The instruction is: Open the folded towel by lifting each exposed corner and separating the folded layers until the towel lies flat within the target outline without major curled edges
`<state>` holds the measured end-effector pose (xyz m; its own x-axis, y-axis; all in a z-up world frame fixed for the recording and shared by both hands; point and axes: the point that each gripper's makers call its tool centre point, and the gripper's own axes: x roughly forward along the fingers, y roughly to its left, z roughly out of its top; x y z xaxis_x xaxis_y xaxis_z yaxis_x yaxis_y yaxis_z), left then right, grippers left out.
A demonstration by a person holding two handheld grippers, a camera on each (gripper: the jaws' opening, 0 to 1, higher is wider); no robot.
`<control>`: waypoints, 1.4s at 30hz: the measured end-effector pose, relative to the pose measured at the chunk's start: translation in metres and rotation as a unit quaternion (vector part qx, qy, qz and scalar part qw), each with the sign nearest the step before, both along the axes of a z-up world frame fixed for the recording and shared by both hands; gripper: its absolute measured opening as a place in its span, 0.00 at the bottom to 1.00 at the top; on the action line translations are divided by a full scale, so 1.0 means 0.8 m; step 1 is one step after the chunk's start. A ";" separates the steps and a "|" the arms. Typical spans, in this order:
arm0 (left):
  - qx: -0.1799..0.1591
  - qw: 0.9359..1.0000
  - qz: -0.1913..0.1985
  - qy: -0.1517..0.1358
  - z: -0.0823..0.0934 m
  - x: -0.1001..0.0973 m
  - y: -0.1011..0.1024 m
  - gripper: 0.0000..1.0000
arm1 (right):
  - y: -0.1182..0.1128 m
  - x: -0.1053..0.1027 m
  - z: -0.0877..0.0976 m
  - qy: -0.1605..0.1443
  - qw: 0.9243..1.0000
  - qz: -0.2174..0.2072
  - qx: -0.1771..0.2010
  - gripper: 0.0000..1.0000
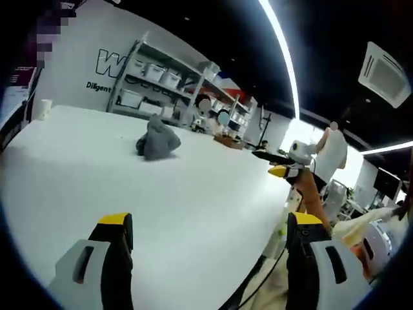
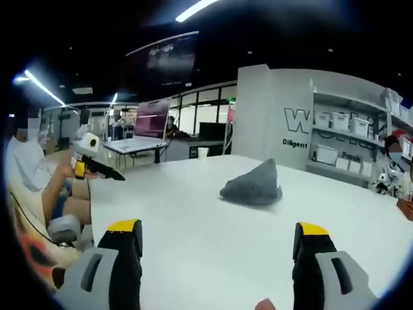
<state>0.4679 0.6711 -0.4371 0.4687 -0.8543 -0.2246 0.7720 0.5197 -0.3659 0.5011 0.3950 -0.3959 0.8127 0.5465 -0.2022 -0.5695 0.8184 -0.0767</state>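
Note:
A grey towel lies bunched in a rumpled heap on the white table [image 1: 97, 168], standing up in a peak. In the left gripper view the towel [image 1: 157, 139] is far ahead and a little left of centre. In the right gripper view the towel [image 2: 253, 184] lies ahead, slightly right. My left gripper [image 1: 209, 221] is open, its yellow-tipped jaws wide apart over bare table, well short of the towel. My right gripper [image 2: 217, 228] is open too, nothing between its jaws, and also well short of the towel on the table [image 2: 193, 219].
A person's arm holds another yellow-and-black gripper device [image 1: 289, 158] [image 2: 90, 161] beyond the table's side edge. A white cup [image 1: 45, 108] stands at the far left corner. Shelves with white bins [image 1: 155, 77] [image 2: 342, 139] line the wall behind. A desk with a screen [image 2: 151, 119] stands further back.

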 end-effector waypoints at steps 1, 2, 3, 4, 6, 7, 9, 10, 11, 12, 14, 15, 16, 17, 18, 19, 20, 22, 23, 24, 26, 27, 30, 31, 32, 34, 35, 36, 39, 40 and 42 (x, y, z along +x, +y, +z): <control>0.002 1.000 -0.001 -0.002 0.000 -0.001 0.000 0.97 | 0.001 0.002 0.002 0.000 1.000 -0.001 0.002 0.99; 0.003 1.000 -0.002 -0.002 0.000 -0.001 0.000 0.97 | 0.002 0.005 0.006 -0.001 1.000 -0.001 0.004 0.99; 0.003 1.000 -0.003 -0.004 0.001 -0.002 0.000 0.97 | 0.004 0.008 0.009 -0.003 1.000 0.000 0.005 0.98; 0.002 1.000 -0.004 -0.004 0.002 -0.002 0.000 0.97 | 0.006 0.011 0.012 -0.004 1.000 0.000 0.006 0.98; -0.001 1.000 -0.003 -0.003 0.003 -0.003 0.000 0.97 | 0.008 0.020 0.018 -0.007 1.000 -0.006 0.006 0.98; -0.001 1.000 -0.003 -0.003 0.004 -0.003 0.001 0.97 | 0.007 0.023 0.020 -0.007 1.000 -0.010 0.007 0.98; 0.001 1.000 -0.004 -0.007 0.007 -0.005 0.001 0.97 | 0.004 0.035 0.023 -0.001 0.999 -0.030 0.013 0.98; 0.001 1.000 -0.004 -0.007 0.007 -0.005 0.001 0.97 | 0.004 0.036 0.024 -0.001 0.999 -0.031 0.013 0.98; 0.002 1.000 -0.004 -0.010 0.010 -0.007 0.001 0.96 | 0.005 0.044 0.027 -0.003 0.999 -0.034 0.015 0.98; 0.003 1.000 -0.004 -0.013 0.011 -0.008 0.001 0.96 | 0.007 0.048 0.028 -0.002 0.999 -0.035 0.015 0.98; 0.004 1.000 -0.008 -0.017 0.015 -0.011 0.001 0.96 | 0.009 0.055 0.029 0.000 0.999 -0.037 0.015 0.98; 0.003 1.000 -0.009 -0.020 0.017 -0.012 0.001 0.96 | 0.011 0.059 0.029 0.000 0.999 -0.039 0.017 0.98; 0.002 1.000 -0.010 -0.021 0.019 -0.013 0.001 0.96 | 0.012 0.063 0.028 0.001 0.999 -0.043 0.020 0.98; 0.001 1.000 -0.010 -0.023 0.021 -0.014 0.001 0.96 | 0.014 0.068 0.026 0.003 0.999 -0.045 0.020 0.98; 0.001 1.000 -0.010 -0.026 0.023 -0.016 0.001 0.96 | 0.016 0.072 0.023 0.005 0.999 -0.046 0.018 0.98; 0.001 1.000 -0.010 -0.027 0.023 -0.016 0.001 0.96 | 0.018 0.078 0.020 0.007 0.999 -0.047 0.016 0.97; 0.001 1.000 -0.011 -0.028 0.024 -0.016 0.001 0.96 | 0.020 0.082 0.017 0.008 0.999 -0.047 0.013 0.97; 0.002 0.999 -0.013 -0.030 0.025 -0.017 0.000 0.96 | 0.023 0.090 0.012 0.013 0.999 -0.049 0.008 0.97; 0.002 0.999 -0.015 -0.030 0.025 -0.017 -0.001 0.96 | 0.025 0.094 0.009 0.016 0.999 -0.049 0.006 0.96; 0.002 0.999 -0.015 -0.030 0.025 -0.018 -0.002 0.96 | 0.027 0.098 0.008 0.017 0.999 -0.050 0.004 0.96; 0.004 0.999 -0.019 -0.030 0.024 -0.019 -0.004 0.96 | 0.029 0.104 0.006 0.017 0.999 -0.051 0.000 0.96; 0.004 0.999 -0.020 -0.030 0.024 -0.019 -0.005 0.96 | 0.030 0.110 0.006 0.017 0.998 -0.056 -0.002 0.97; 0.004 0.999 -0.021 -0.029 0.023 -0.020 -0.008 0.96 | 0.030 0.126 0.005 0.014 0.997 -0.074 -0.008 0.99; 0.004 0.999 -0.022 -0.028 0.022 -0.021 -0.009 0.96 | 0.030 0.131 0.005 0.011 0.997 -0.076 -0.013 0.99; 0.004 0.999 -0.023 -0.028 0.022 -0.021 -0.010 0.96 | 0.031 0.136 0.006 0.009 0.997 -0.077 -0.017 0.99; 0.005 0.999 -0.026 -0.027 0.021 -0.023 -0.012 0.96 | 0.035 0.146 0.005 0.011 0.997 -0.077 -0.022 0.99; 0.004 0.999 -0.027 -0.028 0.021 -0.024 -0.012 0.96 | 0.038 0.149 0.004 0.012 0.997 -0.075 -0.024 0.99; 0.004 0.999 -0.027 -0.028 0.021 -0.023 -0.013 0.96 | 0.039 0.153 0.003 0.014 0.997 -0.076 -0.024 0.99; 0.003 0.999 -0.030 -0.028 0.022 -0.024 -0.014 0.96 | 0.042 0.165 -0.002 0.018 0.996 -0.085 -0.024 0.99; 0.002 0.999 -0.030 -0.028 0.022 -0.025 -0.014 0.96 | 0.044 0.170 -0.005 0.022 0.996 -0.088 -0.023 0.99; 0.002 0.999 -0.030 -0.028 0.022 -0.026 -0.014 0.96 | 0.048 0.180 -0.011 0.031 0.995 -0.091 -0.019 0.99</control>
